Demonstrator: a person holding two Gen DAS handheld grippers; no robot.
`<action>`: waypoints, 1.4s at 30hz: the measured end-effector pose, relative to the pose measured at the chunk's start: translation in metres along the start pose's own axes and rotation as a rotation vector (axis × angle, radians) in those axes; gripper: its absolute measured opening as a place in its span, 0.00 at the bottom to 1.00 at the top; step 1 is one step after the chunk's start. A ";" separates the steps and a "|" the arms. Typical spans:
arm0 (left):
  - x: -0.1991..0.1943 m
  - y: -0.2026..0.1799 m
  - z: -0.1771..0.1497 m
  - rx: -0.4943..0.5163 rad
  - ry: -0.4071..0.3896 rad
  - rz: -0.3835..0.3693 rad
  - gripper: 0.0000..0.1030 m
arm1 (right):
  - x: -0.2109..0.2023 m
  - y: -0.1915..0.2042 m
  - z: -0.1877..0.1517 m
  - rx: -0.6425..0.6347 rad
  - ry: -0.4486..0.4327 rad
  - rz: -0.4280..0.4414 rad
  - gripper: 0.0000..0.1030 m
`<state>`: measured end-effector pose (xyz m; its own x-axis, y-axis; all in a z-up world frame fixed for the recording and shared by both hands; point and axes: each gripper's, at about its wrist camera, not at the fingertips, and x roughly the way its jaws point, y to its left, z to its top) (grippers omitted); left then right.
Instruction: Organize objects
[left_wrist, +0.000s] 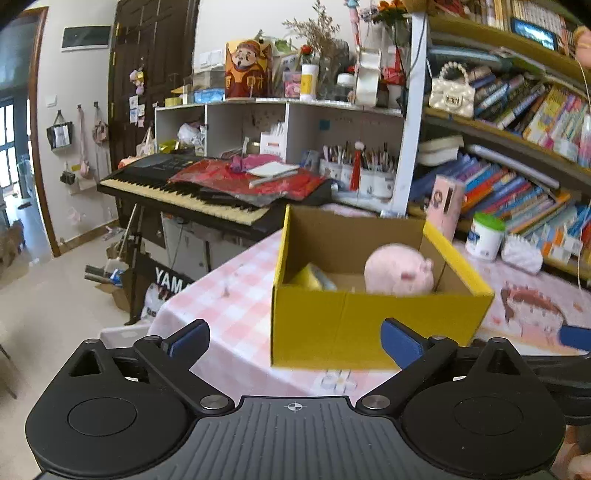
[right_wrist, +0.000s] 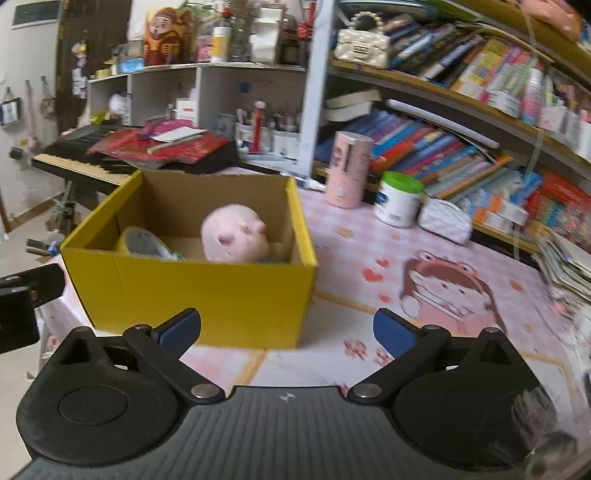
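box: yellow cardboard box (right_wrist: 207, 295) sits on the pink checked table (right_wrist: 351, 236), open at the top, near the table's left end
inside: a pink plush pig (right_wrist: 234, 240) on the right side of the box, a yellow roll of tape (right_wrist: 142, 242) tucked in the left corner (could be something else, it's blurry)
left hand-held gripper (left_wrist: 293, 341): released, jaws wide apart, nothing between them, hovering in front of the box's near wall
right hand-held gripper (right_wrist: 286, 330): also released and empty, aimed at the box's right front corner and the bare table beside it
still out on the table: pink cylinder tin (right_wrist: 349, 170), a white tub with green lid (right_wrist: 399, 199) and a white quilted pouch (right_wrist: 447, 219), all near the bookshelf (right_wrist: 480, 110)
how I'd do it: looks like both hands are between picks; go for the tin or tub next, grip across the body, lift clear over the box wall before letting go
hard to tell: box floor is mostly hidden behind the near wall, so there may be more in there; everything's a bit motion-blurred
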<state>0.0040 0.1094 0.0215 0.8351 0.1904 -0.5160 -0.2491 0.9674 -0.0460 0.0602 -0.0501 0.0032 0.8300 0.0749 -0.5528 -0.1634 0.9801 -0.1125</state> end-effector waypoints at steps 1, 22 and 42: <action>-0.001 0.000 -0.004 0.013 0.017 0.005 0.97 | -0.004 0.000 -0.004 0.003 0.003 -0.013 1.00; -0.039 -0.062 -0.050 0.285 0.077 -0.193 0.98 | -0.075 -0.045 -0.084 0.197 0.109 -0.259 1.00; -0.048 -0.086 -0.055 0.302 0.078 -0.188 0.99 | -0.095 -0.069 -0.096 0.225 0.117 -0.319 1.00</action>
<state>-0.0416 0.0081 0.0036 0.8099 0.0029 -0.5866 0.0709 0.9922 0.1028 -0.0580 -0.1425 -0.0158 0.7521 -0.2477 -0.6107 0.2237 0.9676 -0.1170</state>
